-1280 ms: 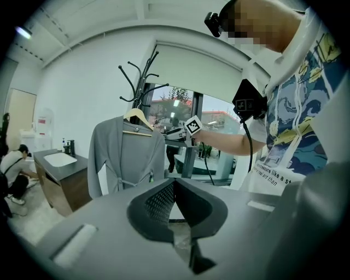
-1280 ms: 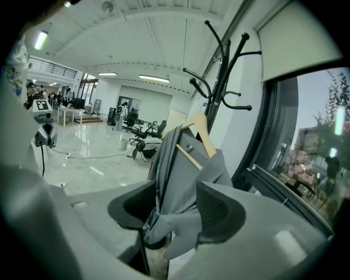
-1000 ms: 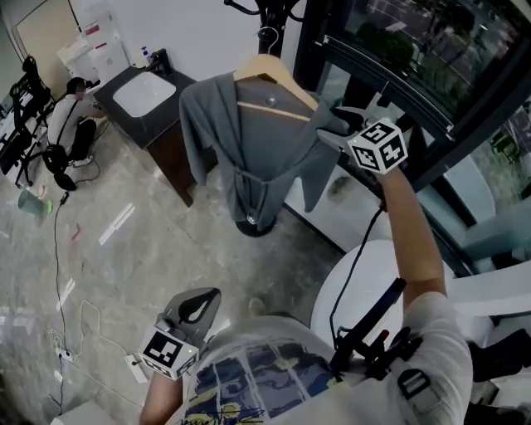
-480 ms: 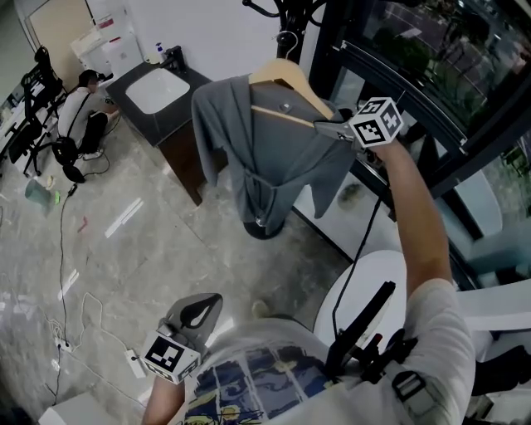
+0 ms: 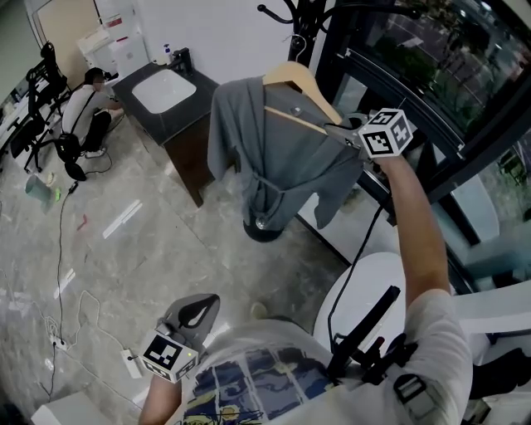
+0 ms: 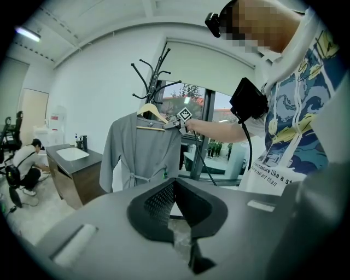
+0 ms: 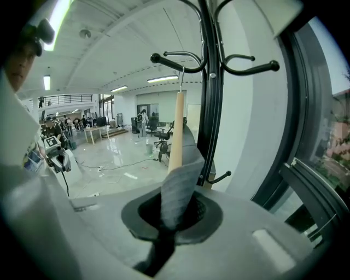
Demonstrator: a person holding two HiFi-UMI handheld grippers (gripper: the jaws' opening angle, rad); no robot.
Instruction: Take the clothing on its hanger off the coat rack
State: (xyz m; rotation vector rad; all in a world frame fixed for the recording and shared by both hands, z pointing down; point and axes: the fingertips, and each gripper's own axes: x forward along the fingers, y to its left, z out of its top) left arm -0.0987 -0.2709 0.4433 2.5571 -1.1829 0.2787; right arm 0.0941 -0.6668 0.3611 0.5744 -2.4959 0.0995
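A grey robe (image 5: 274, 158) hangs on a wooden hanger (image 5: 294, 79), whose metal hook is over an arm of the black coat rack (image 5: 290, 12). My right gripper (image 5: 348, 133) is raised at the hanger's right shoulder. In the right gripper view it (image 7: 172, 210) is shut on the cloth-covered hanger end (image 7: 178, 186), with the hanger wood (image 7: 176, 126) running up to the rack's hook arm (image 7: 180, 57). My left gripper (image 5: 195, 311) hangs low by my body, shut and holding nothing. In the left gripper view the robe (image 6: 139, 153) hangs far ahead.
A dark cabinet with a white sink (image 5: 166, 91) stands left of the rack, with a person crouched (image 5: 87, 108) beside it. A black window frame (image 5: 431, 108) runs behind my right arm. The rack's round base (image 5: 265, 226) sits on the floor; cables (image 5: 66, 290) trail at left.
My right gripper has moved in to the hanger's right shoulder and shut on it through the robe. The left gripper has stayed low.
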